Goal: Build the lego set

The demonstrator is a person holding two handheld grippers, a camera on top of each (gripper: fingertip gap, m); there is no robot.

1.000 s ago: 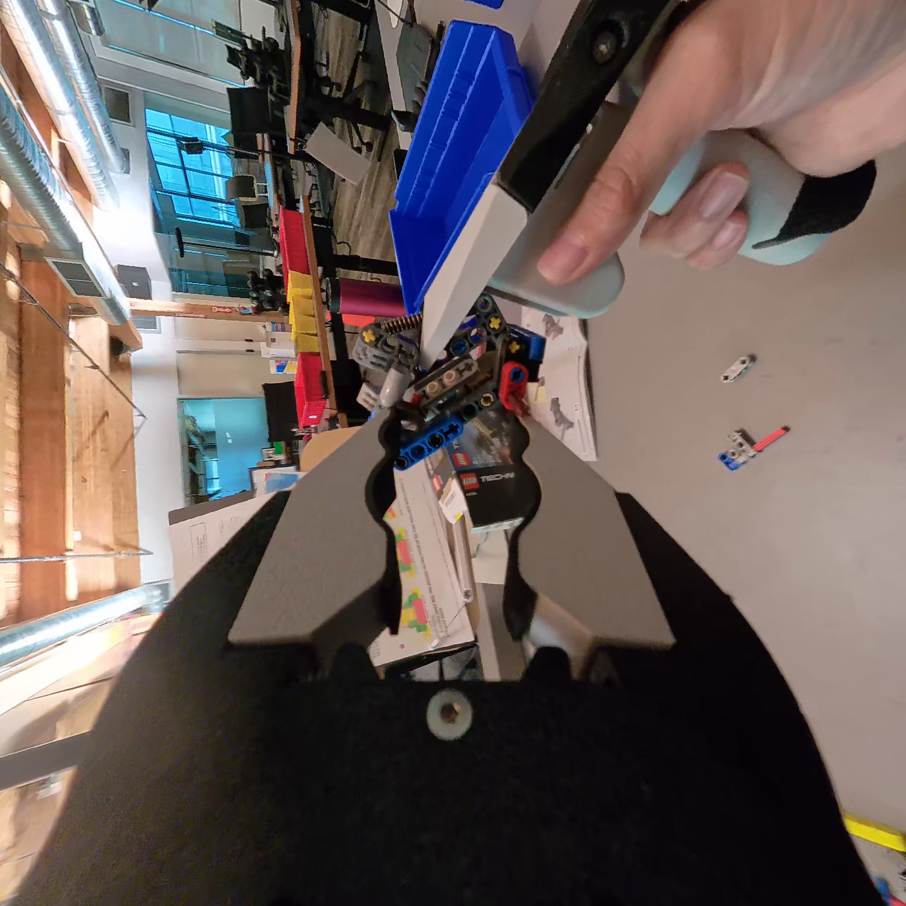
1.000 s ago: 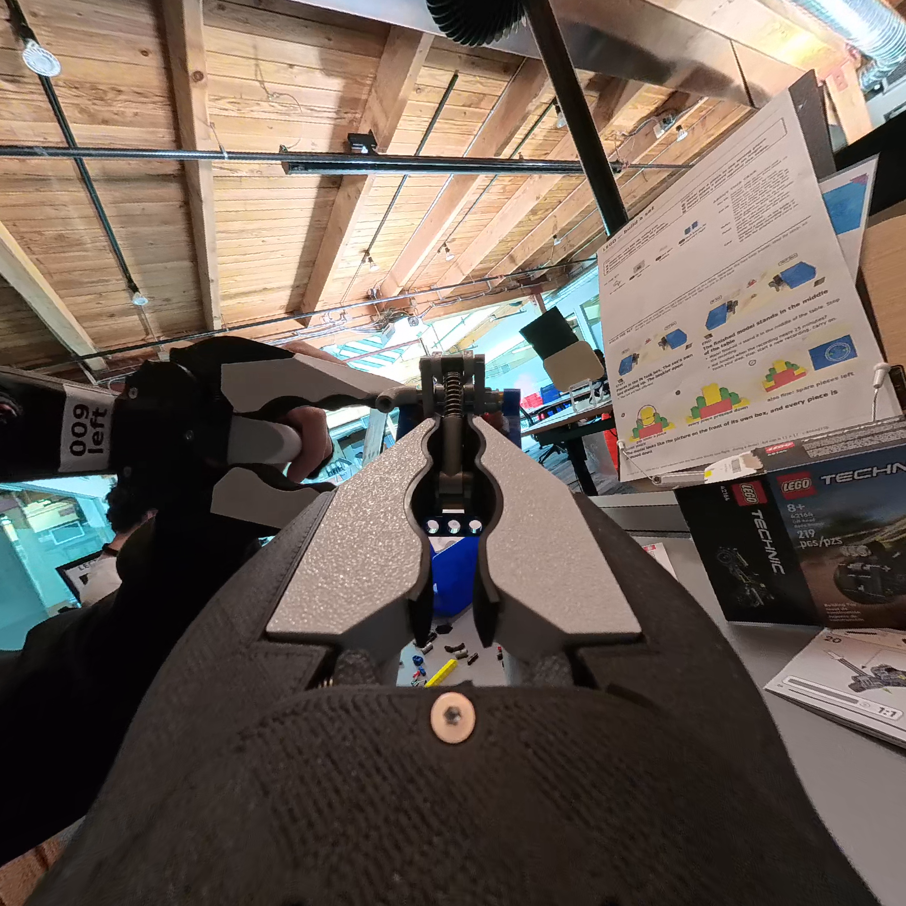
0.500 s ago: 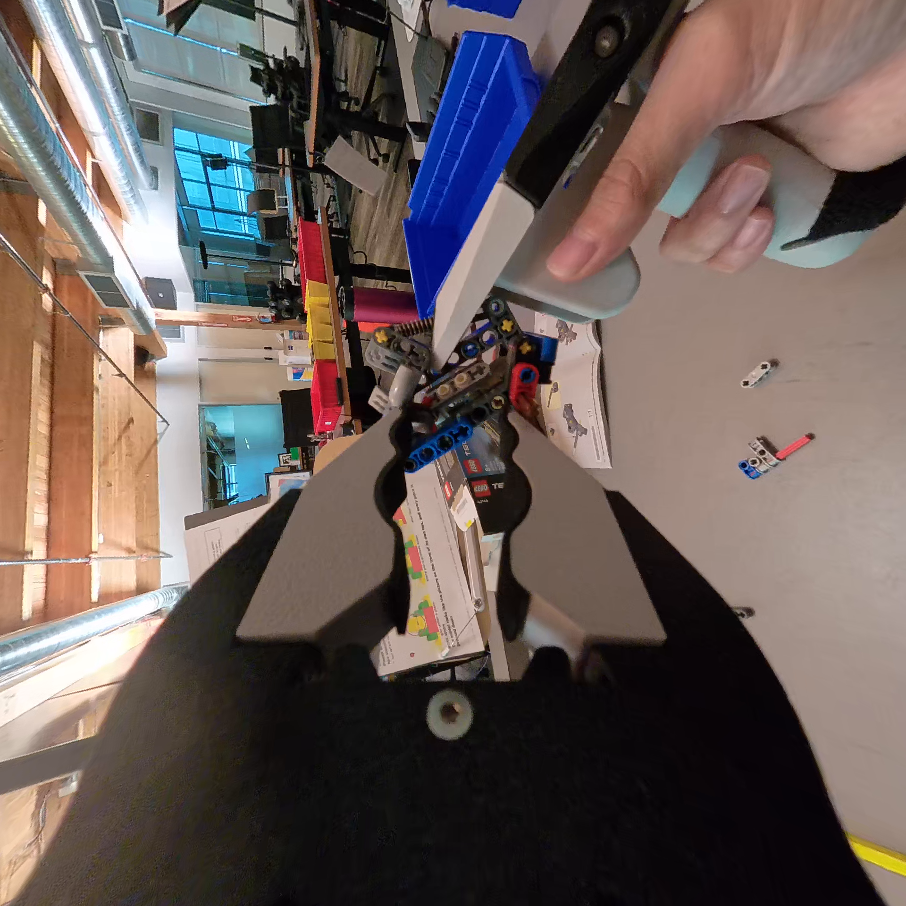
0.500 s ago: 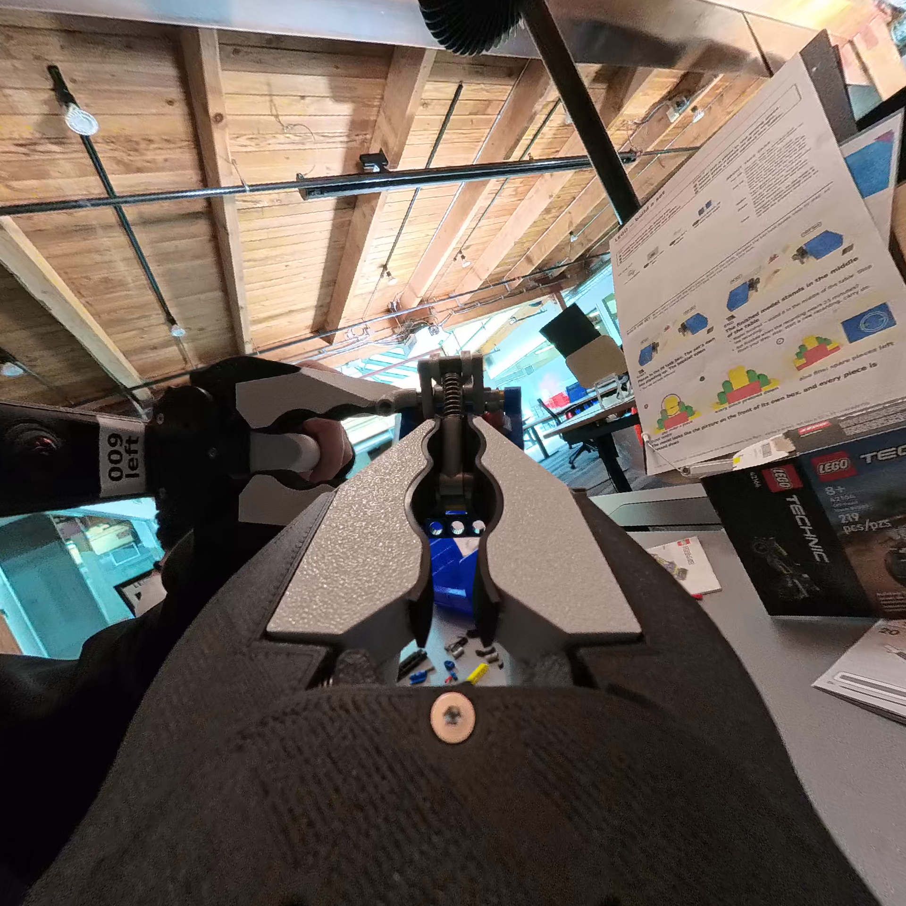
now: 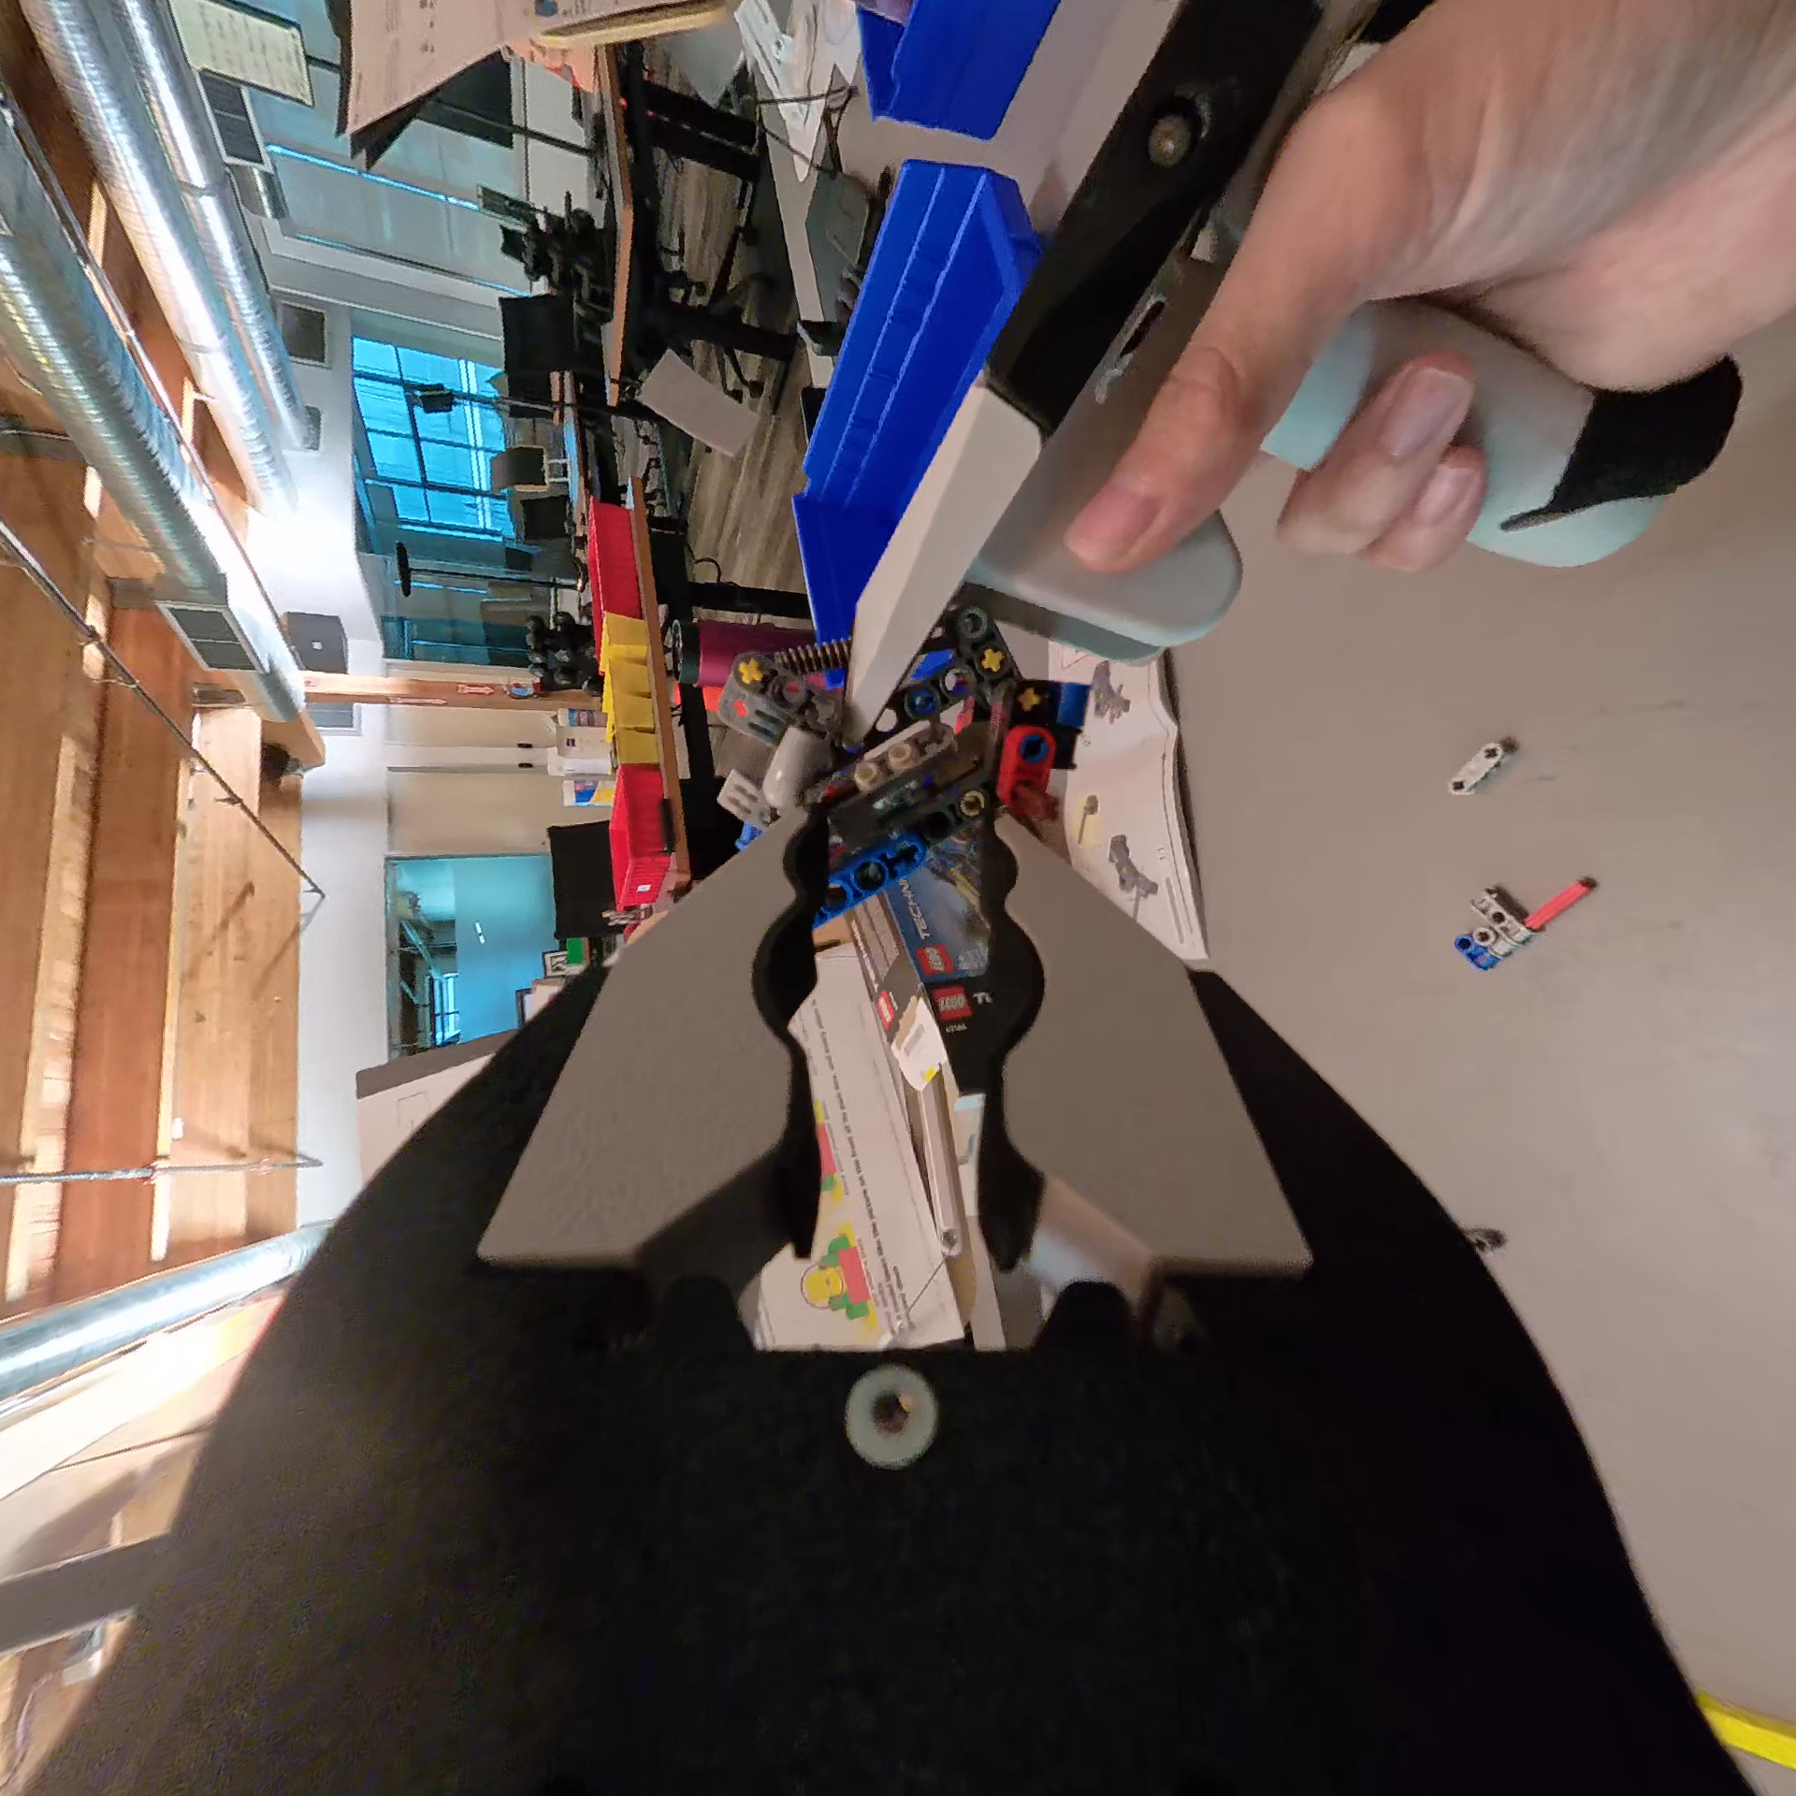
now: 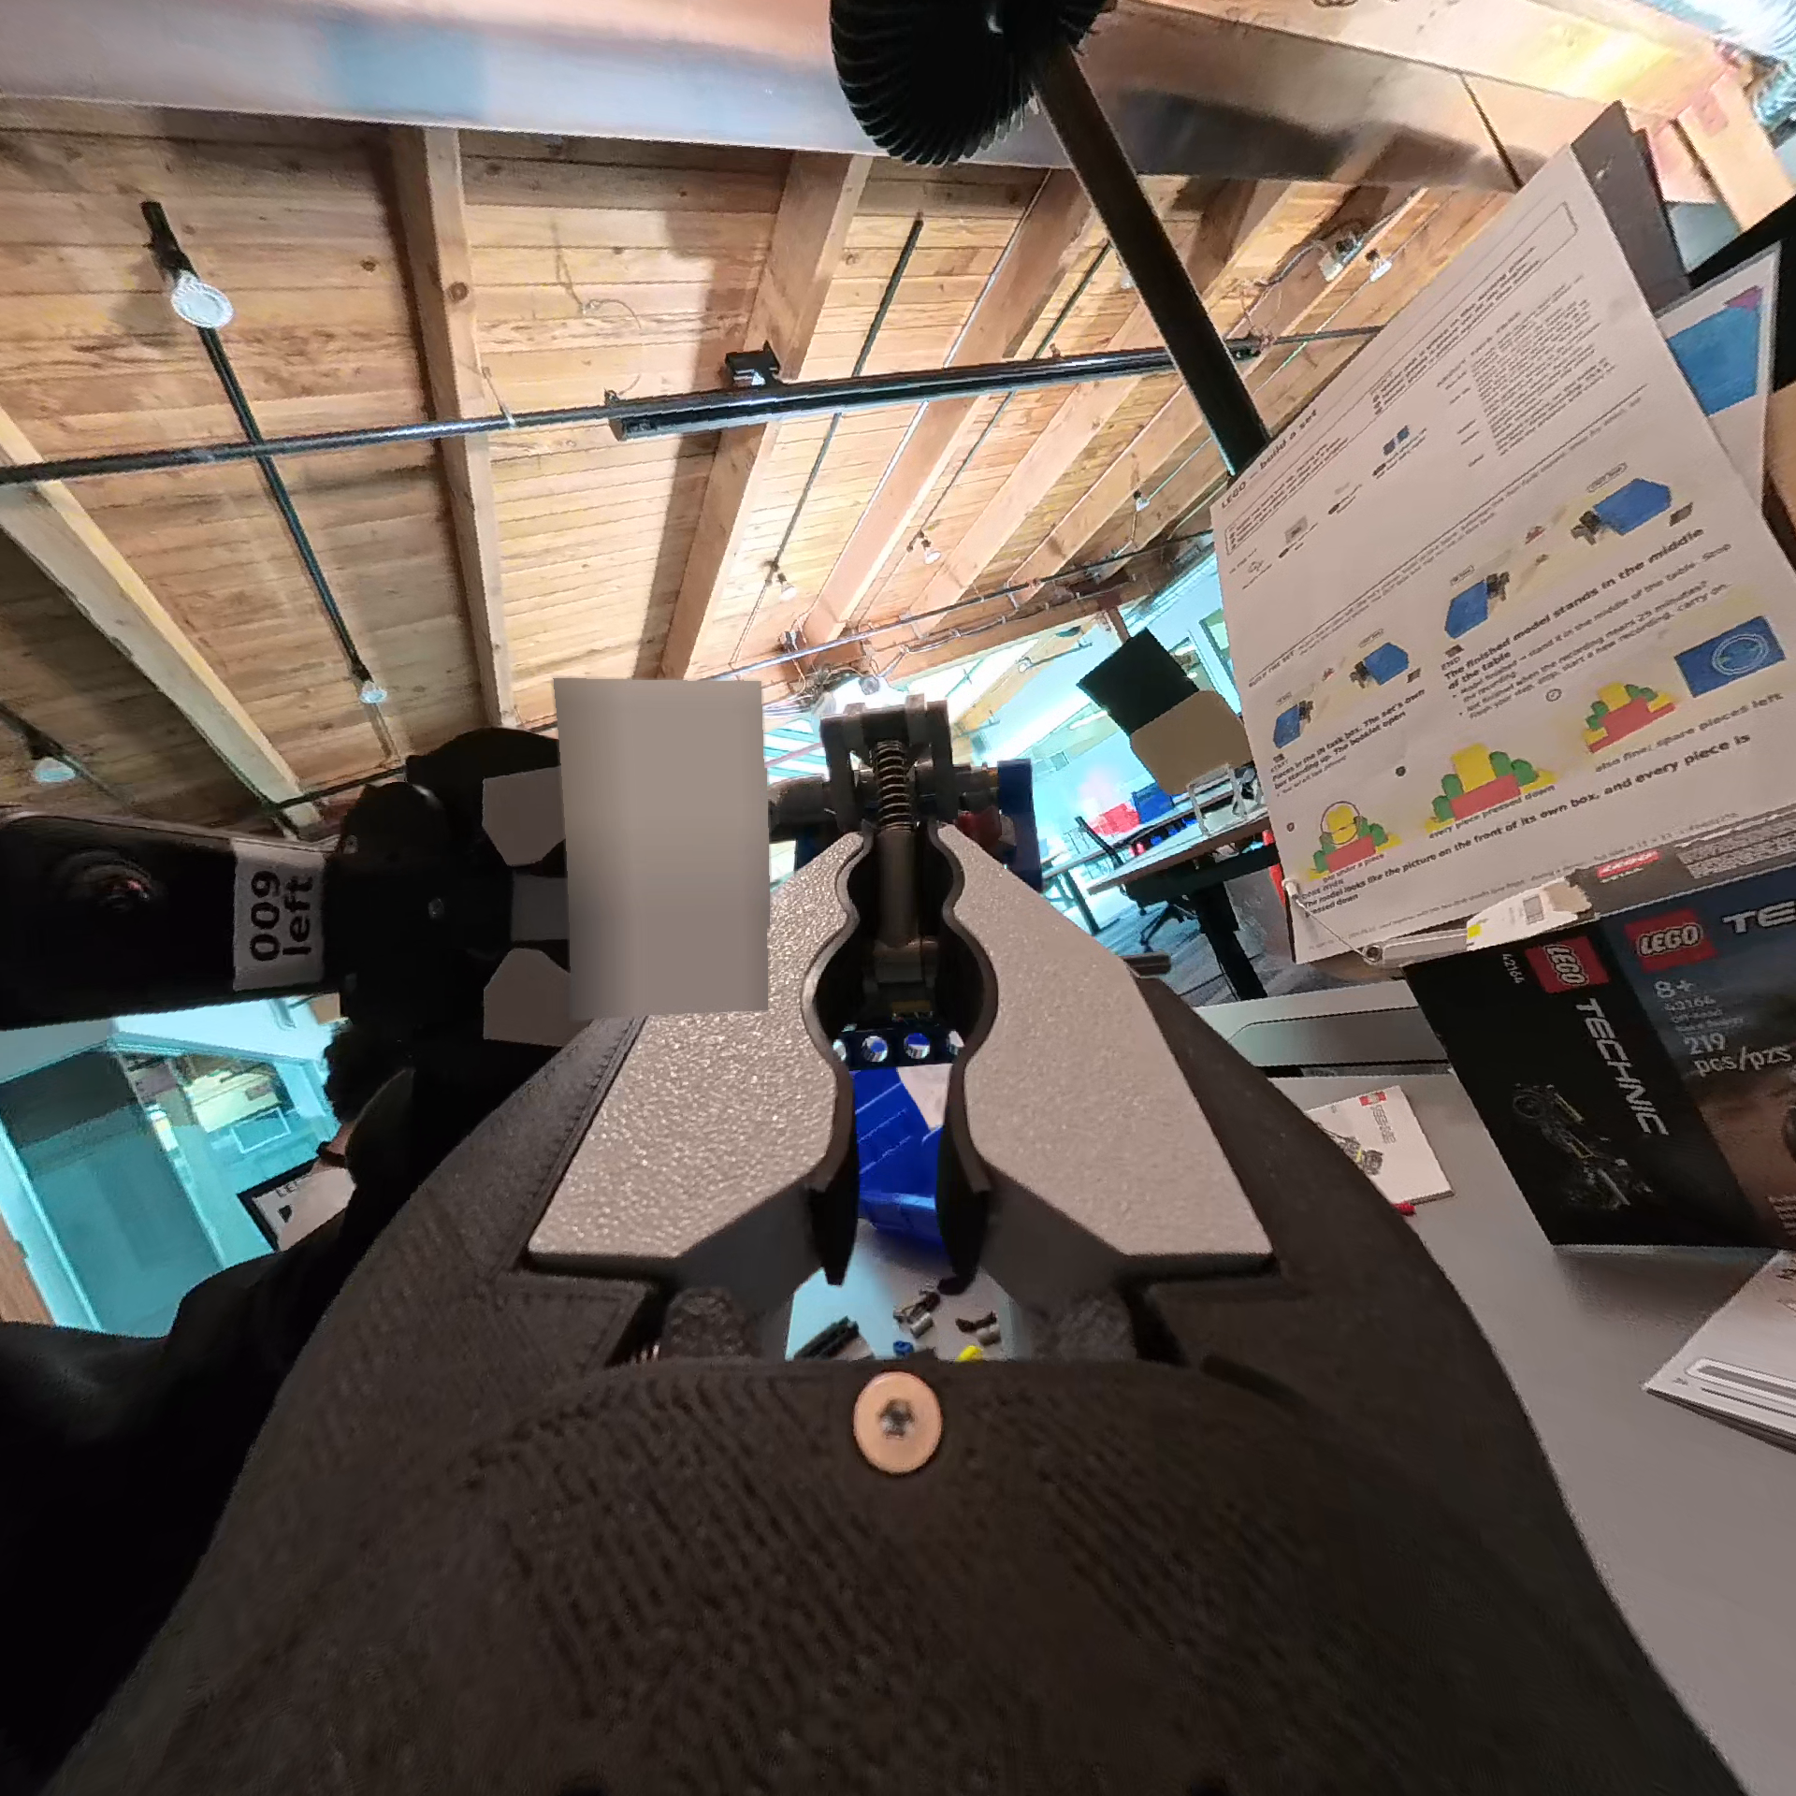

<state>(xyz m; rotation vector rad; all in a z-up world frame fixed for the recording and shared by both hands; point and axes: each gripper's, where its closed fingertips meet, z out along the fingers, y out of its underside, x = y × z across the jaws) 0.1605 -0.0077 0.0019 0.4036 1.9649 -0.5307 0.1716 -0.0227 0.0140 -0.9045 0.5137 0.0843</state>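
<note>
While the grey table point(image 5: 1458, 1118) carries a blue bin point(image 5: 904, 389), a dark set box point(image 6: 1633, 1069) and a booklet point(image 5: 1137, 826), the brick model point(image 5: 914, 768) hangs above it. The right gripper point(image 6: 899, 846) pinches the model's grey spring strut point(image 6: 896, 855), and the left gripper's point(image 5: 899, 836) 2 fingertips close against the model's black and blue beams.

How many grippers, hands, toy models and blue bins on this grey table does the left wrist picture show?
Grippers: 2, left and right
Hands: 1
Toy models: 1, between the two grippers
Blue bins: 2, one beside the hand, one at the top edge
Total: 6
</note>
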